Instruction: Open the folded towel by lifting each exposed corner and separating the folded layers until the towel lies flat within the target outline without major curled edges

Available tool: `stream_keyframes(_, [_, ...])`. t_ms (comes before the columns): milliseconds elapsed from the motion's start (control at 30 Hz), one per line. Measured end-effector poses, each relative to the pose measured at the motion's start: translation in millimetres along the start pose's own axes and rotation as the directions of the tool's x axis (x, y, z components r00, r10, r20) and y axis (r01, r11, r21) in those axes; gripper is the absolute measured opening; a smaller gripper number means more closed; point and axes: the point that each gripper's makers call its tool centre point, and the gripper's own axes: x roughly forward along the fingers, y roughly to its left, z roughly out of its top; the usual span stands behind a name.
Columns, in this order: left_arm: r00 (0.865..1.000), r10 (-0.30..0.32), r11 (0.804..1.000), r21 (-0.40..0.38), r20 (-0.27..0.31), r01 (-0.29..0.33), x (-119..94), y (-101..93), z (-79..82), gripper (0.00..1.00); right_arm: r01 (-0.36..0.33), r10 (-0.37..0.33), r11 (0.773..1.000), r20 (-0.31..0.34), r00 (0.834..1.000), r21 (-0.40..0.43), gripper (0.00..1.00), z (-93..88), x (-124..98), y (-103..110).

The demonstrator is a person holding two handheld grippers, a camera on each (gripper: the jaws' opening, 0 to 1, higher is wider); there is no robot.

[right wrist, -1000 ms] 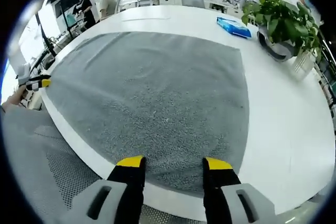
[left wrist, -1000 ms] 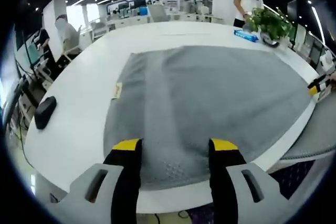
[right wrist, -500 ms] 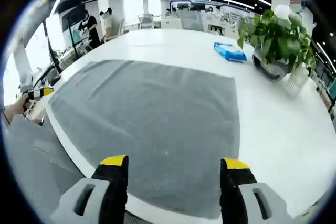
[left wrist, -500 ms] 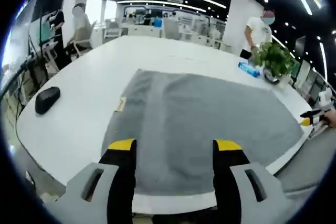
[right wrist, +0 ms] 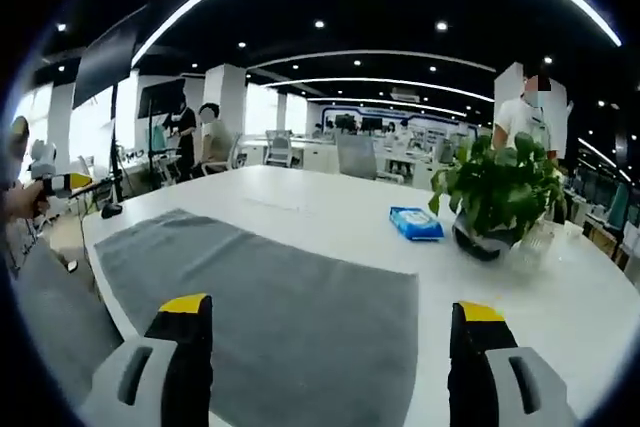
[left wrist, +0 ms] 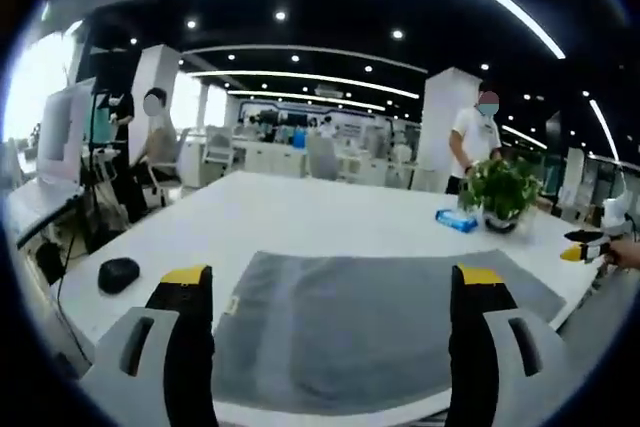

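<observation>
Office ceiling lights run above a white desk (left wrist: 300,222) where the grey towel (left wrist: 370,322) lies spread flat. Left gripper view alone shows a black mouse (left wrist: 118,274) at the desk's left edge; right gripper view brings a potted plant (right wrist: 497,197) and a blue packet (right wrist: 414,223) closer. Left claw (left wrist: 332,277) and right claw (right wrist: 325,307) both gape wide, holding nothing, raised over the towel's near edge.
</observation>
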Motion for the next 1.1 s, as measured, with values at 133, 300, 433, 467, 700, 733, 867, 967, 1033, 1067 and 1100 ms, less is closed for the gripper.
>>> stream_keyframes(133, [1.0, -0.029, 0.996, 0.081, 0.011, 0.028, -2, -2.6, 2.3, 0.99, 0.081, -0.078, 0.996, 0.118, 0.99, -0.02, 1.0, 19.9, -7, -11])
stream_keyframes(300, [0.997, -0.072, 0.997, 0.017, 0.026, 0.071, -2, -2.2, 4.9, 0.99, 0.098, -0.086, 0.992, 0.146, 0.986, -0.077, 1.0, 25.9, -8, -10])
stream_keyframes(433, [0.991, -0.114, 0.993, 0.028, 0.064, 0.112, -1, -6.2, 10.7, 0.99, 0.103, -0.091, 0.987, 0.097, 0.991, -0.12, 1.0, 17.3, -4, -7])
stream_keyframes(467, [0.99, -0.115, 0.993, 0.051, 0.084, 0.111, -1, -6.2, 13.0, 0.99, 0.099, -0.086, 0.985, 0.095, 0.992, -0.138, 1.0, 15.0, -3, -8])
stream_keyframes(700, [0.989, -0.103, 0.992, 0.082, 0.102, 0.095, -2, -8.0, 15.7, 0.99, 0.084, -0.075, 0.989, 0.081, 0.994, -0.125, 1.0, 8.7, -2, -11])
stream_keyframes(733, [0.991, -0.096, 0.993, 0.074, 0.098, 0.089, -1, -6.2, 13.6, 0.99, 0.087, -0.077, 0.989, 0.085, 0.993, -0.118, 1.0, 8.8, -3, -12])
stream_keyframes(867, [0.996, -0.043, 0.995, 0.089, 0.081, 0.036, 7, 0.0, 5.2, 0.99, 0.085, -0.074, 0.992, 0.111, 0.991, -0.09, 1.0, 13.5, -7, -12])
stream_keyframes(967, [0.998, 0.003, 0.998, 0.062, 0.064, -0.007, 12, -2.5, -3.6, 0.99, 0.076, -0.065, 0.993, 0.114, 0.991, -0.095, 1.0, 14.8, -9, -7])
stream_keyframes(1033, [0.998, 0.006, 0.999, 0.047, 0.066, -0.009, 21, -16.0, -9.0, 0.99, 0.072, -0.061, 0.993, 0.108, 0.992, -0.097, 1.0, 14.6, -8, -6])
stream_keyframes(1067, [0.998, 0.013, 0.998, 0.055, 0.065, -0.016, 24, -19.8, -11.0, 0.99, 0.081, -0.071, 0.992, 0.109, 0.992, -0.097, 1.0, 14.7, -9, -8])
stream_keyframes(1100, [0.998, 0.027, 0.997, 0.074, 0.049, -0.031, 28, -27.1, -14.6, 0.99, 0.085, -0.074, 0.992, 0.112, 0.991, -0.094, 1.0, 15.2, -10, -10])
